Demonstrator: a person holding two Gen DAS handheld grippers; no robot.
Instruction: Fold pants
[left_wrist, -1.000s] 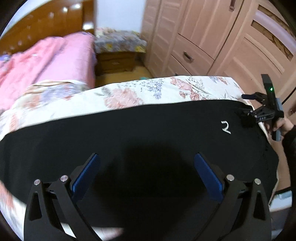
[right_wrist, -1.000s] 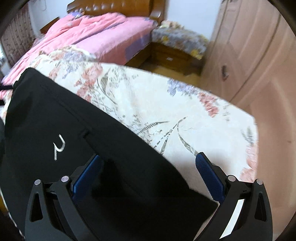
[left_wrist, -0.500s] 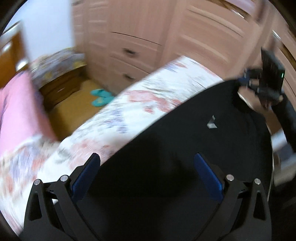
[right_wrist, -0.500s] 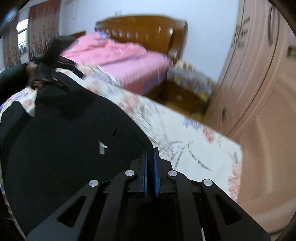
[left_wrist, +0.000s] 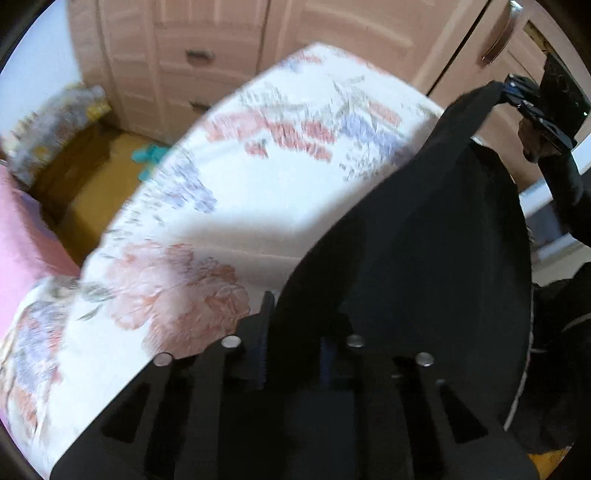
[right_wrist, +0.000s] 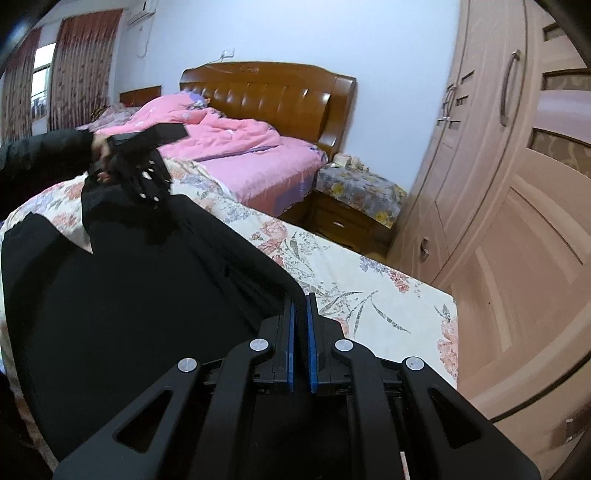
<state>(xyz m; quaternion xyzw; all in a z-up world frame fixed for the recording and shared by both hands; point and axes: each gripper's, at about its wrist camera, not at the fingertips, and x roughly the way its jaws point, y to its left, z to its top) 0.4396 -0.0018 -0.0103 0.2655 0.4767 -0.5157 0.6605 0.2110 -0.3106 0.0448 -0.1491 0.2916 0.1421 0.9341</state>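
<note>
Left wrist view: my left gripper (left_wrist: 291, 332) is clamped on the black pants (left_wrist: 424, 236) at lower centre — fabric lifted off the floral sheet (left_wrist: 258, 177). Right gripper (right_wrist: 300, 328) pinches the pants' (right_wrist: 129, 295) edge at centre frame, blue pads (right_wrist: 290, 343) nearly touching. Pink bed (right_wrist: 236, 147) upper left.

My grippers (right_wrist: 300, 332) are matt black plastic with blue ribbed pads (right_wrist: 313, 347) and bright metal pins (right_wrist: 258, 345). The pants (right_wrist: 129, 295) are matt black cloth. The sheet (left_wrist: 258, 177) is printed floral cloth. The headboard (right_wrist: 266, 92) is glossy wood. The wardrobe (right_wrist: 517, 221) has a smooth satin finish.
</note>
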